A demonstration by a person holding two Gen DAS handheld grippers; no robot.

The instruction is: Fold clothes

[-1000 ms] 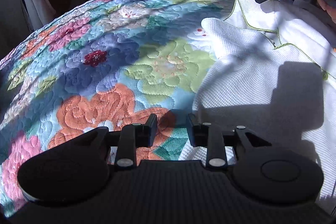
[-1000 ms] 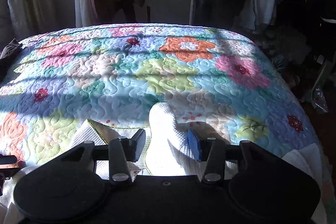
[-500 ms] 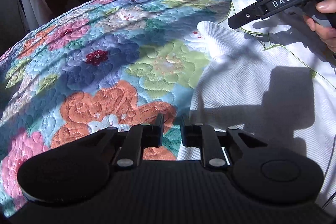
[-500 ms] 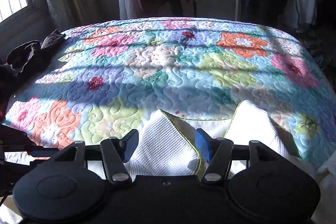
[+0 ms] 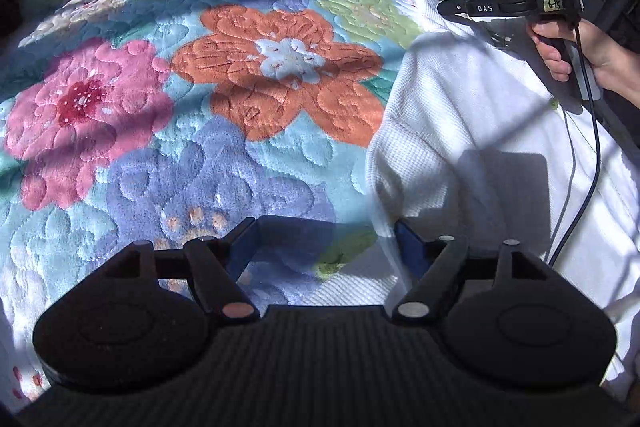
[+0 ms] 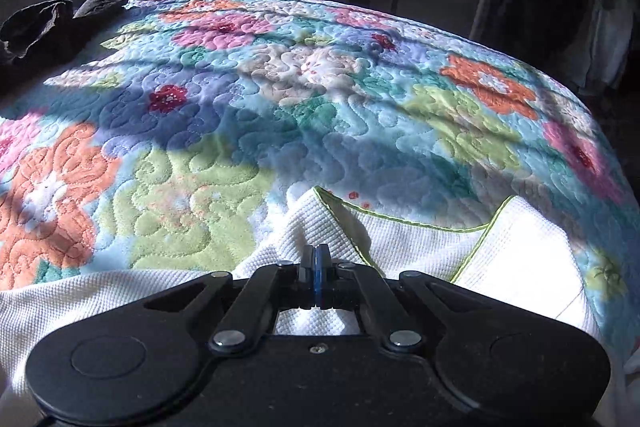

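- On the bed's floral quilt (image 6: 224, 155), at its near edge, your white waffle-knit garment (image 5: 460, 131) lies spread flat, collar with green piping away from you.
- Expect it to handle soft, limp and light; it will sag and drag, so take it at hems, corners or the shoulder seam.
- Your right claw (image 6: 316, 267) is pinched fully together, apparently on a ridge of fabric beside the collar.
- Your left claw (image 5: 324, 247) is opening, nothing pressed between its pads; the garment's lower edge lies just under and right of it.
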